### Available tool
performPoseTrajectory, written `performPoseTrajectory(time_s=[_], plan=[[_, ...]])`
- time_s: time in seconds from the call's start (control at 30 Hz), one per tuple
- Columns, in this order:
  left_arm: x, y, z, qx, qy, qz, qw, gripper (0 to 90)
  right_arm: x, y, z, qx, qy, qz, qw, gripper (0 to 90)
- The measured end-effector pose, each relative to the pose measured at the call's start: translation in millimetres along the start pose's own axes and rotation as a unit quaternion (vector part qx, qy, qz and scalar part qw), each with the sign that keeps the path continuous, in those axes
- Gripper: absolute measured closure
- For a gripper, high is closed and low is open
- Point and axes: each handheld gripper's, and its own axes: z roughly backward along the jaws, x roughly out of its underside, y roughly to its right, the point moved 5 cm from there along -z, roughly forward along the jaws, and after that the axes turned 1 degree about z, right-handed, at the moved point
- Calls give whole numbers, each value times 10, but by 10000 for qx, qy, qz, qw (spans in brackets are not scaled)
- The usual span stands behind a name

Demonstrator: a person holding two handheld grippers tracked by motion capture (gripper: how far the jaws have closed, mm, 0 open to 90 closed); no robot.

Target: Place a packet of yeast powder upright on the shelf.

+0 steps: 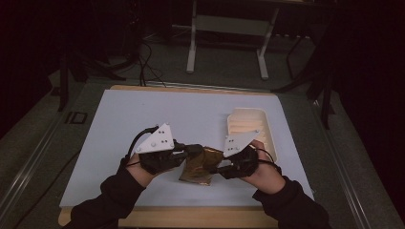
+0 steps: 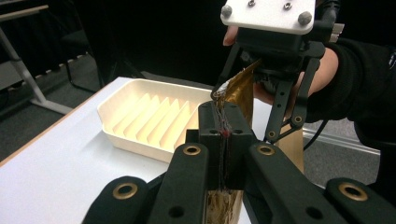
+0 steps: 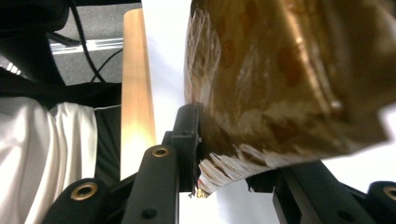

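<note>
While both grippers meet low in the middle of the high view, the left gripper [image 1: 187,153] and the right gripper [image 1: 223,168] each clamp shut on an edge of the crinkled gold-brown foil packet [image 1: 200,164], held between them near the counter's near edge. Bare room lies across the white counter top [image 1: 124,124] at left and upper centre, while the cream ribbed plastic tray [image 1: 248,125] sits toward the right edge, with dark floor and a grey desk frame [image 1: 229,28] beyond. Its long axis I cannot tell.
</note>
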Motion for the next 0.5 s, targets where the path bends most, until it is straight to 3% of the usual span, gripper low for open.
performPoseTrajectory(time_s=[0.27,0.33,0.43,0.5], plan=[[-10,-1,-4,100,155,-19,9998,855,0,30,54,-72,-27,25,10000,710],[-24,14,-6,211,206,-9,9996,716,-7,38,77,-70,-31,59,10000,710],[-23,51,-4,162,329,-216,9991,543,-27,67,137,13,20,182,9998,710],[-23,60,12,153,382,-219,9989,500,-41,97,191,46,78,163,9998,710]])
